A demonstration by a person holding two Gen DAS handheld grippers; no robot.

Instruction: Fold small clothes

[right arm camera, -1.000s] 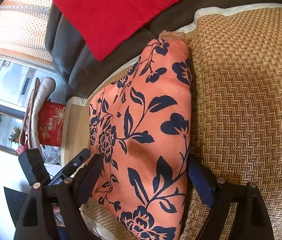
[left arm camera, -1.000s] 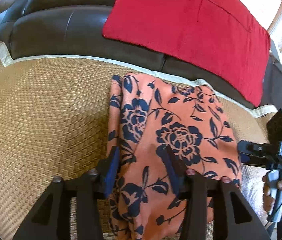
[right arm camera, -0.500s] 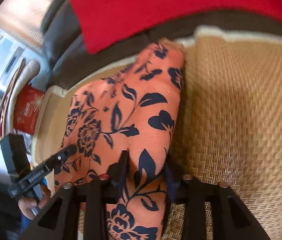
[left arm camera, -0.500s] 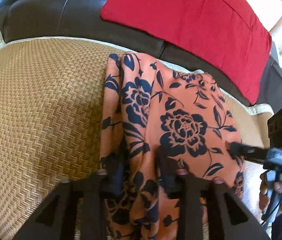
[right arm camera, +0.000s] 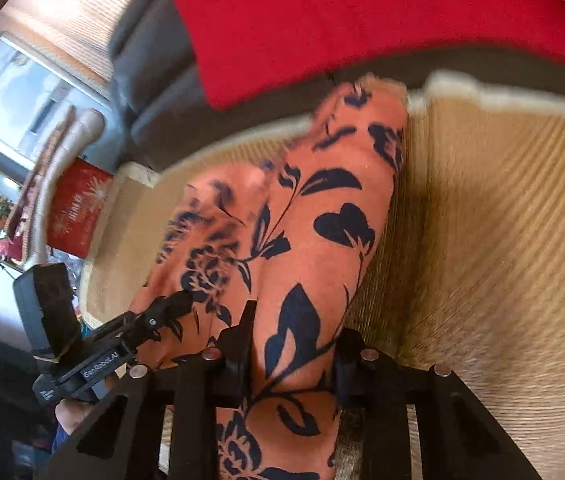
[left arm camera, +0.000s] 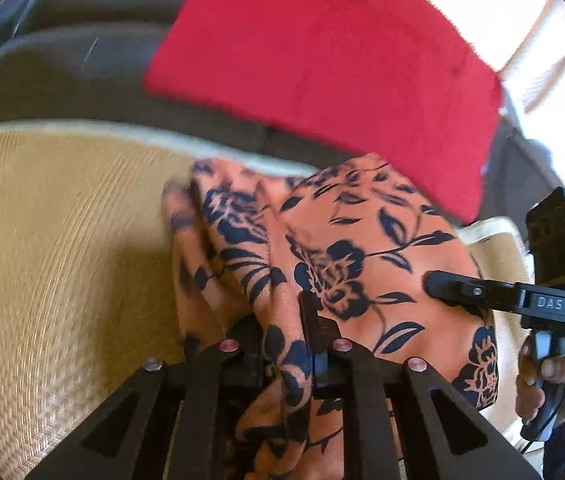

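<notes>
An orange garment with dark blue flowers (left arm camera: 354, 264) lies on a woven straw mat (left arm camera: 62, 260). My left gripper (left arm camera: 286, 344) is shut on the near left edge of the garment, with the cloth bunched between the jaws and lifted. My right gripper (right arm camera: 290, 344) is shut on the near right edge of the same garment (right arm camera: 322, 220). Each gripper shows in the other's view: the right one (left arm camera: 434, 282) at the garment's right side, the left one (right arm camera: 180, 300) at its left side. The far end of the garment reaches the mat's back edge.
A red cushion (left arm camera: 322, 60) leans on a dark leather sofa back (left arm camera: 74, 68) just behind the mat. In the right wrist view a red bag (right arm camera: 76, 208) and a window (right arm camera: 14, 92) are off to the left, beyond the mat's edge (right arm camera: 138, 172).
Both grippers went from open over the garment to shut on its near edges. They have since lifted and the cloth now bunches up and blurs with motion.
</notes>
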